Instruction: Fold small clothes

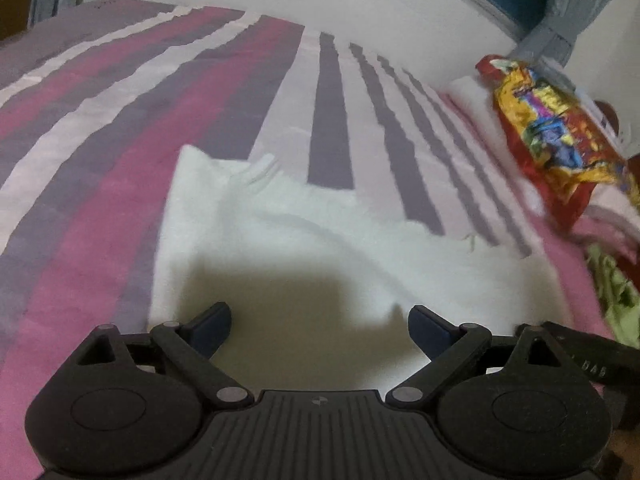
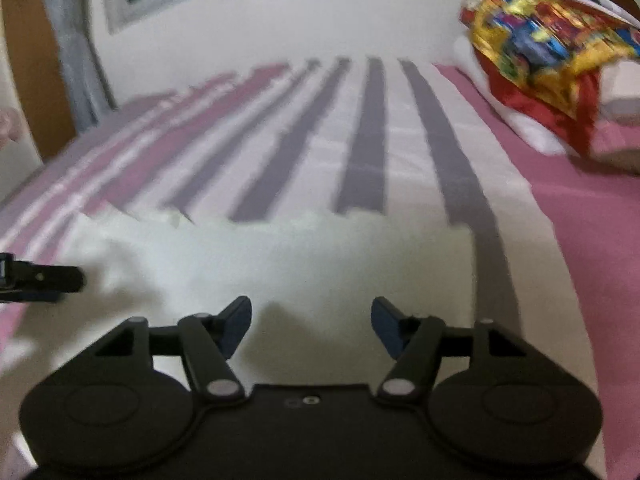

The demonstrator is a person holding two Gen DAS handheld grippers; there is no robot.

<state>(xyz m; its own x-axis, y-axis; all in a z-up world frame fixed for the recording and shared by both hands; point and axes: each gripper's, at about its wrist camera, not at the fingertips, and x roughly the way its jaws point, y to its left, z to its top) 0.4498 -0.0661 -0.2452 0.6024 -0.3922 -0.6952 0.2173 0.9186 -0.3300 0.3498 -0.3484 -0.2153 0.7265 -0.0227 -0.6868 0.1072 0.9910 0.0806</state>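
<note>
A small white garment [image 1: 304, 240] lies flat on the striped bedsheet [image 1: 120, 140], with a frayed far edge and a raised fold at its left. My left gripper [image 1: 320, 314] hovers over its near part, jaws wide open and nothing between them. In the right wrist view the same white garment [image 2: 280, 252] spreads across the bedsheet [image 2: 368, 140]. My right gripper [image 2: 311, 305] is above its near edge, open and holding nothing. One black finger of the left gripper [image 2: 48, 279] shows at the garment's left side.
A red and yellow patterned cloth [image 1: 552, 132] [image 2: 540, 40] lies on a white folded piece [image 1: 472, 100] at the far right. A green cloth [image 1: 616, 284] sits at the right edge. A white wall and grey curtain [image 1: 560, 36] stand behind the bed.
</note>
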